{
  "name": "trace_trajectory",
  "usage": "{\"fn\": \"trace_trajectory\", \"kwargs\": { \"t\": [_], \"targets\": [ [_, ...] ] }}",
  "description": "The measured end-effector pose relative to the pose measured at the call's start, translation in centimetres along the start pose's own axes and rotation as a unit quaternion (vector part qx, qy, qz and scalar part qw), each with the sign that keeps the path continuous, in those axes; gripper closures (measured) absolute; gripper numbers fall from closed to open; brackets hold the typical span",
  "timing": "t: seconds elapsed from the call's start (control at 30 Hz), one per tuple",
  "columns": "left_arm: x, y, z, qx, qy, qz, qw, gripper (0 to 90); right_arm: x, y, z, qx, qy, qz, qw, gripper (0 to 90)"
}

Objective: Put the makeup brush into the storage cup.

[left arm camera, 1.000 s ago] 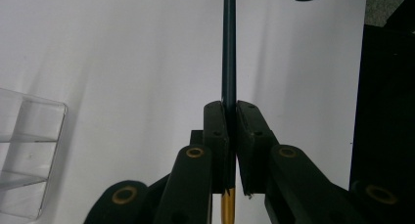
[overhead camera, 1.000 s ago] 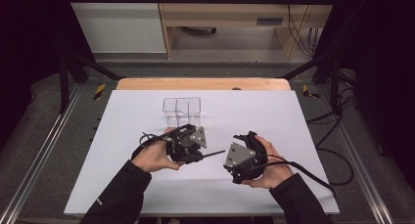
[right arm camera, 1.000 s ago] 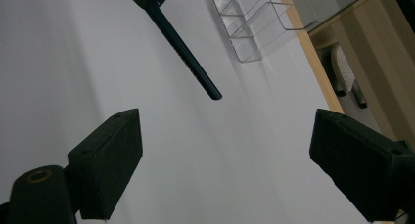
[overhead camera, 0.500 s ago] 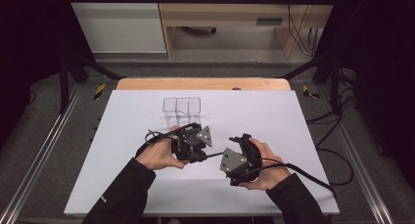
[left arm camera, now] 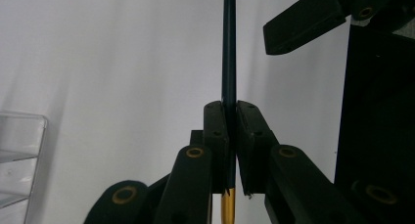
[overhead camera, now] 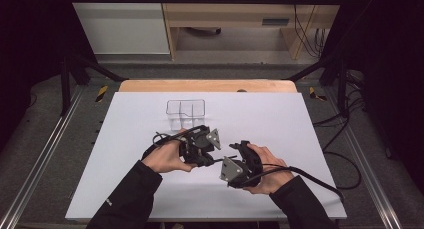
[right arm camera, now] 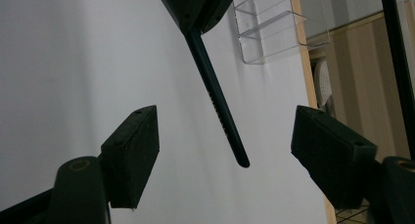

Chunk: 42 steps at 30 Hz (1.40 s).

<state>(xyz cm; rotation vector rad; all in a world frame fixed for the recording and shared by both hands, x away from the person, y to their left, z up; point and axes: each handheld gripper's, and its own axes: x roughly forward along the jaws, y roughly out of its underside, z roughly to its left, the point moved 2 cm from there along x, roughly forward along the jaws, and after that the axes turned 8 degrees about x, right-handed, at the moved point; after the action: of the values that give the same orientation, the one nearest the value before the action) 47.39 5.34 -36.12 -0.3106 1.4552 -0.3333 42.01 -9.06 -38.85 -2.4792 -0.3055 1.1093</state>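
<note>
While the left gripper (left arm camera: 231,136) clamps a dark green pencil (left arm camera: 228,48) above the white table (overhead camera: 300,119), the right gripper (right arm camera: 225,150), its jaws just closing yet apart, brackets the free end: a handover. Next, the right jaws must close squarely.

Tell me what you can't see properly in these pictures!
- Thin dark green pencil: in the left gripper view, the picture's top edge cuts off its far end, and the left tool clamped on it hides its middle.
- Gold printing on the pencil, right gripper view: too small to read.
- Clear plastic divided box, high view: contents too small to tell.
</note>
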Motion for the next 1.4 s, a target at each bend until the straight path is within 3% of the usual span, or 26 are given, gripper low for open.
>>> {"fn": "trace_trajectory", "kwargs": {
  "t": [0.6, 0.93, 1.07, 1.17, 1.4],
  "targets": [
    [0.5, -0.1, 0.1, 0.000, 0.015, 0.015, 0.9998, 82.7, 0.8, -0.7, 0.4, -0.045, -0.020, 0.017, 0.9987, 40.6],
    [0.7, -0.4, 0.0, 0.002, 0.021, 0.017, 0.9996, 82.7, 1.0, -1.1, 0.7, -0.075, -0.023, 0.022, 0.9967, 53.7],
    [0.8, -0.4, -0.1, 0.001, 0.023, 0.018, 0.9996, 82.7, 1.1, -1.2, 1.1, -0.069, -0.027, 0.035, 0.9966, 59.0],
    [0.8, -0.4, -0.1, 0.001, 0.025, 0.019, 0.9995, 82.7, 1.2, -1.3, 1.0, -0.086, -0.027, 0.030, 0.9955, 63.7],
    [1.0, -0.5, -0.1, 0.001, 0.026, 0.024, 0.9994, 82.8, 1.3, -1.5, 1.4, -0.097, -0.031, 0.035, 0.9942, 72.7]
  ]
}}
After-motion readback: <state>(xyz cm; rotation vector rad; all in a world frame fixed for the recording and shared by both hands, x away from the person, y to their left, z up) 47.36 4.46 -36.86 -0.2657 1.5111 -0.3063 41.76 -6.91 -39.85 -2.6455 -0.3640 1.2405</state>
